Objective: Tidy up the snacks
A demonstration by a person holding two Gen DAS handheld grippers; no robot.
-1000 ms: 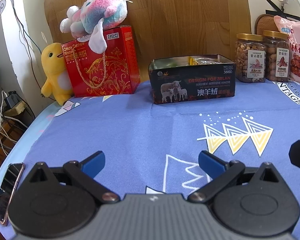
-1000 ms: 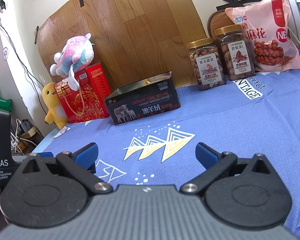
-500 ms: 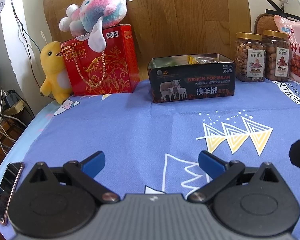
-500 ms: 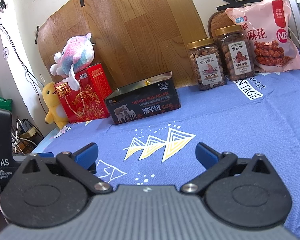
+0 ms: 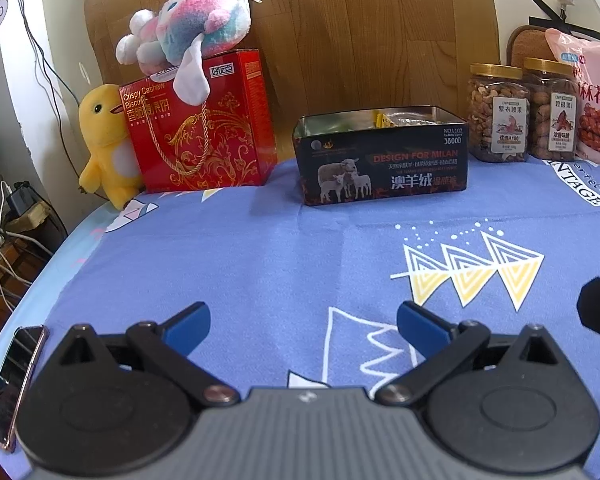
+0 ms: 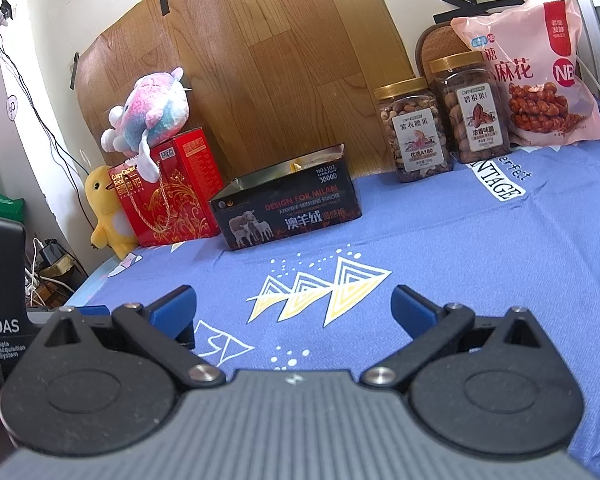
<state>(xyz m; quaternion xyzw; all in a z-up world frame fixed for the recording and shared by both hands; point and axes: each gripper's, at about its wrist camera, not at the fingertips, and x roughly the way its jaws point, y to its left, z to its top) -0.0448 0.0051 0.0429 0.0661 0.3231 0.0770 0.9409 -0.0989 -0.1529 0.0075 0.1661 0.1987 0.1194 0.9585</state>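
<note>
An open black tin [image 5: 382,164] with small wrapped snacks inside stands at the back of the blue tablecloth; it also shows in the right wrist view [image 6: 288,210]. Two gold-lidded nut jars [image 5: 498,114] [image 6: 414,132] and a pink snack bag [image 6: 534,72] stand to its right. A red biscuit box [image 5: 202,128] stands to its left. My left gripper [image 5: 303,322] is open and empty, low over the cloth, well short of the tin. My right gripper [image 6: 294,306] is open and empty too.
A pastel plush toy [image 5: 188,36] lies on the red box, a yellow duck plush [image 5: 106,140] beside it. A phone [image 5: 14,376] lies at the table's left edge. A wooden board [image 6: 268,60] backs the table. Cables hang off the left side.
The left gripper view has shifted slightly, showing a little more of the tin's inside. The right gripper has barely moved. Both stay open.
</note>
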